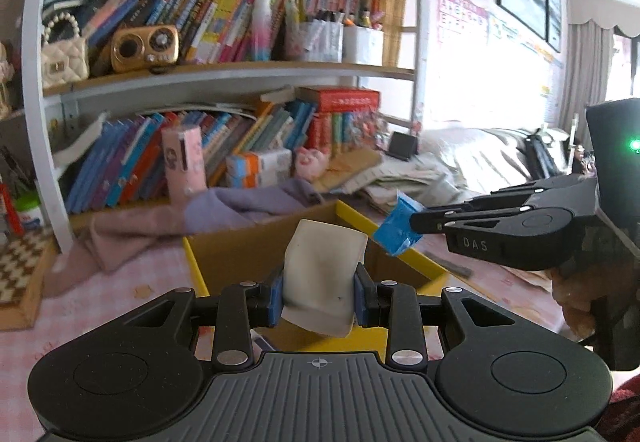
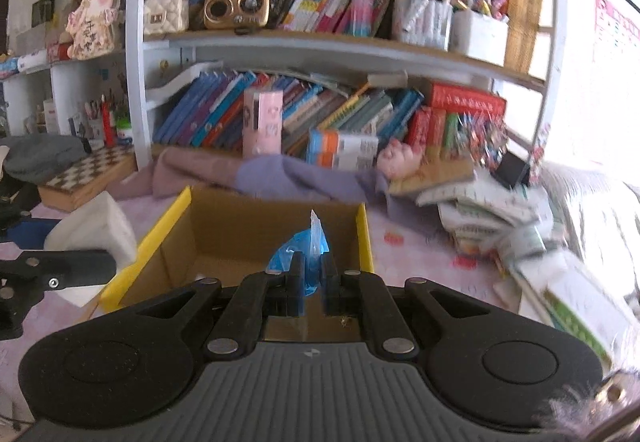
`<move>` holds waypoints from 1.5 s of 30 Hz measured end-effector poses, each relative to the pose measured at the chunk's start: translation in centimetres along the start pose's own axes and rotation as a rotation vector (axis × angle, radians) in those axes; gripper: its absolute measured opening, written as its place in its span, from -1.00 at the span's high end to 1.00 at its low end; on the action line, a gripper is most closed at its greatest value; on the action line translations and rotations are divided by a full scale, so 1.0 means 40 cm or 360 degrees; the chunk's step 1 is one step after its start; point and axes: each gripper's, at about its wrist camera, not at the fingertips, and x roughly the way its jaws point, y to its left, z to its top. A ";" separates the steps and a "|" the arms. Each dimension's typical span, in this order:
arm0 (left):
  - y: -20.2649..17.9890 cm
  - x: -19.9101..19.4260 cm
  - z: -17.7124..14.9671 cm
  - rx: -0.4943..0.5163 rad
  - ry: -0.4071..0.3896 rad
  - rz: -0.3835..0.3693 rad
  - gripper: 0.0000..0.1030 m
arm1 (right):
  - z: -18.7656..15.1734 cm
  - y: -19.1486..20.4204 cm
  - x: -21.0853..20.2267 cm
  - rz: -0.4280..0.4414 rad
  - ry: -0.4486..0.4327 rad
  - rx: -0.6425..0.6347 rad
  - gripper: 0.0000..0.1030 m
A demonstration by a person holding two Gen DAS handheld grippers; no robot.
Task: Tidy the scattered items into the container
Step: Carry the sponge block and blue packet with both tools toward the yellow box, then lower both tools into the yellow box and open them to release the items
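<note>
An open cardboard box with yellow flap edges (image 1: 240,254) (image 2: 180,226) stands on the pink tablecloth in front of both grippers. My left gripper (image 1: 318,296) is shut on a white soft pack (image 1: 324,274), held upright over the near side of the box. My right gripper (image 2: 312,278) is shut on a small blue plastic packet (image 2: 300,250), above the box's opening. In the left wrist view the right gripper (image 1: 416,222) reaches in from the right with the blue packet (image 1: 398,230) at its tip. The right wrist view shows the white pack (image 2: 96,230) at the left.
A bookshelf (image 1: 224,70) crammed with books fills the background. Purple and pink cloths (image 1: 224,206) lie behind the box. A chessboard box (image 2: 88,174) sits at the left. Stacked papers and books (image 2: 500,210) lie to the right, near a bed.
</note>
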 end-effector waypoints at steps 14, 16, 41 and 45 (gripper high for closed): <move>0.033 0.220 0.012 0.0016 0.0212 0.0127 0.39 | 0.067 0.014 0.256 0.0183 0.0122 -0.0198 0.86; 0.032 0.248 0.006 0.0030 0.0253 0.0130 0.39 | 0.062 0.019 0.286 0.0197 0.0169 -0.0228 0.86; 0.018 0.369 -0.054 0.0006 0.0545 0.0136 0.37 | -0.014 0.047 0.442 0.0332 0.0539 -0.0378 0.86; 0.019 0.366 -0.054 -0.0015 0.0542 0.0155 0.33 | -0.013 0.051 0.443 0.0335 0.0543 -0.0388 0.86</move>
